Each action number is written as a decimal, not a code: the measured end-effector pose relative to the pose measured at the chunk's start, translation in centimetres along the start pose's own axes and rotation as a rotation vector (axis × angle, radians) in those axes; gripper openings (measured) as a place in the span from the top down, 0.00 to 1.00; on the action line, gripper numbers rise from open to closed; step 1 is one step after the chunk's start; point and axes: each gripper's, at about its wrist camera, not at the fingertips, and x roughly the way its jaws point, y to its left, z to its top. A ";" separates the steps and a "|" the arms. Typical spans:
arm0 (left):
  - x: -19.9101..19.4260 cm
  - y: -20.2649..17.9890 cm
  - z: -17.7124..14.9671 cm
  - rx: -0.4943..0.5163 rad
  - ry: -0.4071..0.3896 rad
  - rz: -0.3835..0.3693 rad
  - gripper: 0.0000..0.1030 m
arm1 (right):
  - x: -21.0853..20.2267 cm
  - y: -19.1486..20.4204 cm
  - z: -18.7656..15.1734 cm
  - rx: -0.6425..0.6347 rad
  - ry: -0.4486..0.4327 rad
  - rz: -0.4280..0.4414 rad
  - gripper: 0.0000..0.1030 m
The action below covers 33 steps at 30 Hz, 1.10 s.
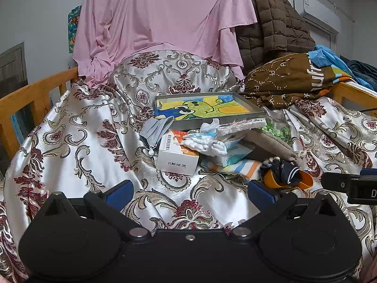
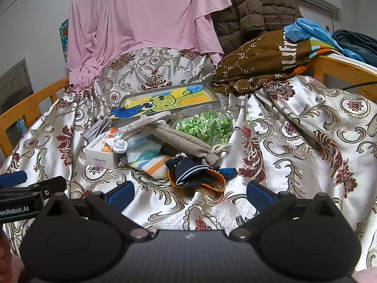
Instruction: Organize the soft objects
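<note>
A heap of small things lies on the floral satin cover (image 1: 77,122). It holds a grey drawstring pouch (image 2: 186,139), a navy dotted sock (image 2: 193,172) in an orange bowl (image 2: 220,186), a striped cloth (image 2: 150,165), a white-and-blue sock (image 1: 205,141), a grey mask (image 1: 155,129) and a white box (image 1: 176,162). Behind them sits a grey tray (image 1: 249,105) with a frog-print cloth inside. My left gripper (image 1: 190,193) is open, short of the white box, holding nothing. My right gripper (image 2: 190,193) is open just before the navy sock, also holding nothing.
A clear bag of green bits (image 2: 207,127) lies right of the pouch. A pink sheet (image 1: 153,18), a brown quilted jacket (image 1: 271,23) and a brown printed cloth (image 1: 289,77) pile up at the back. Wooden rails (image 1: 28,96) (image 2: 337,68) border both sides.
</note>
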 end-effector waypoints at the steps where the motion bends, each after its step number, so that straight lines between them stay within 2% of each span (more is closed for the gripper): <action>1: 0.0 0.0 0.0 0.000 0.000 0.000 0.01 | 0.0 0.0 0.0 0.000 0.000 0.000 0.00; 27: 0.5 0.1 0.5 -0.005 0.007 0.012 0.01 | 0.4 -0.1 0.3 0.017 0.009 0.000 0.00; 33: 2.6 0.4 2.2 0.073 -0.045 0.002 0.01 | 1.2 -0.6 1.9 -0.043 -0.039 0.009 0.00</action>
